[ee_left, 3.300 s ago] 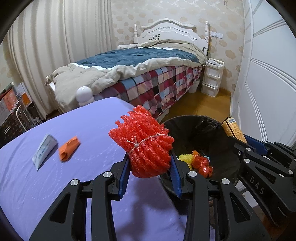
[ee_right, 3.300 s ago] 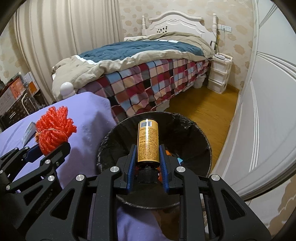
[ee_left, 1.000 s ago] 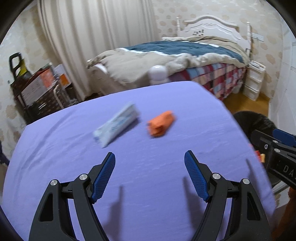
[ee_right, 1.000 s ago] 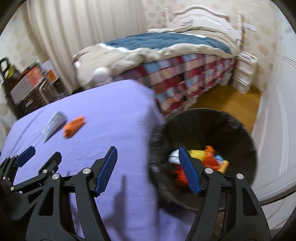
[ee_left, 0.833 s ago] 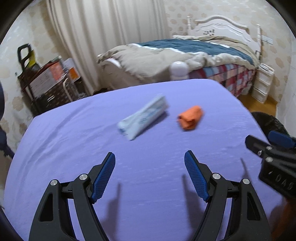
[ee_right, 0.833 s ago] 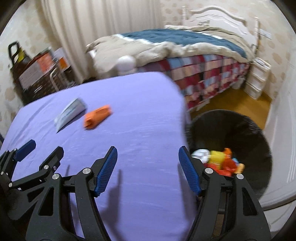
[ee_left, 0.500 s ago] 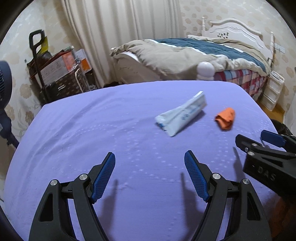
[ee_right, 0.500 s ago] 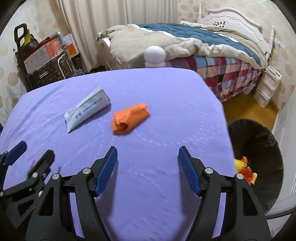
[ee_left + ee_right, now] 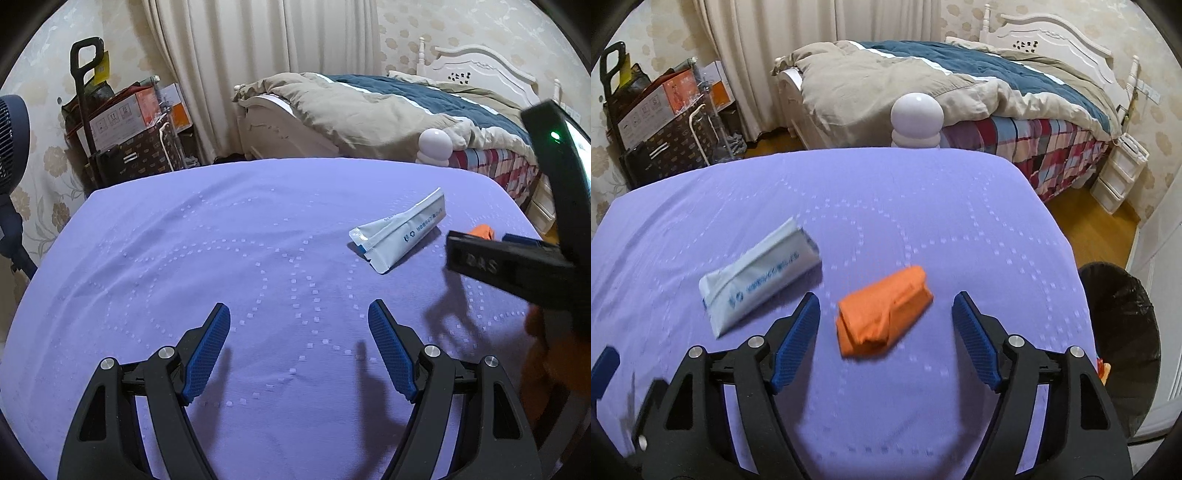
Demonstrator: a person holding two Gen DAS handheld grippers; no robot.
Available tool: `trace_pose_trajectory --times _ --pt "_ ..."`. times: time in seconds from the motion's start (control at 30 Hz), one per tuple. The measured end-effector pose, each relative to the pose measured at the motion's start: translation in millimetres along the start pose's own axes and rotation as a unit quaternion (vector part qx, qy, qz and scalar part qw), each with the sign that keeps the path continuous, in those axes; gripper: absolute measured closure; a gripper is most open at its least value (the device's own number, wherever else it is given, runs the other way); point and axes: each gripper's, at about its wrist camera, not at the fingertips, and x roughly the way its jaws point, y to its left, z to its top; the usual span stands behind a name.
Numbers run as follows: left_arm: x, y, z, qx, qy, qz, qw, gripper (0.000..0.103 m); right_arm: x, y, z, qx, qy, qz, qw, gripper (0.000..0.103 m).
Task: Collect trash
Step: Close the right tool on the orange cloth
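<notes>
The right gripper (image 9: pixel 884 325) is opening wide and grips nothing; the soft orange folded wrapper (image 9: pixel 884 310) lies on the purple cloth-covered table (image 9: pixel 886 206) just past its tips, right between them; its long side slants up to the right; the left gripper (image 9: pixel 299 347) is open and empty too; the long white plastic packet (image 9: pixel 400 234) lies ahead and to its right, farther off; so the right hand looks nearer its pick.

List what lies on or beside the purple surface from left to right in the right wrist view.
White packet → orange wrapper → black trash bin, standing off the purple surface's right edge.
</notes>
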Motion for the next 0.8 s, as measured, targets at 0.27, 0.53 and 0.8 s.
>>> trace_pose_trajectory --times 0.27,0.53,0.8 --pt "4.2 -3.2 3.3 0.008 0.005 -0.003 1.0 0.028 -1.8 -7.1 1.8 0.001 -0.005 -0.002 1.0 0.051" --pt "8.7 -13.1 6.7 0.027 0.008 -0.006 0.9996 0.028 -12.8 -34.5 -13.5 0.0 -0.011 0.019 1.0 0.059" --pt "17.0 -34.4 16.7 0.063 0.005 -0.01 0.998 0.028 -19.1 -41.8 -22.9 -0.028 -0.009 0.019 0.999 0.059"
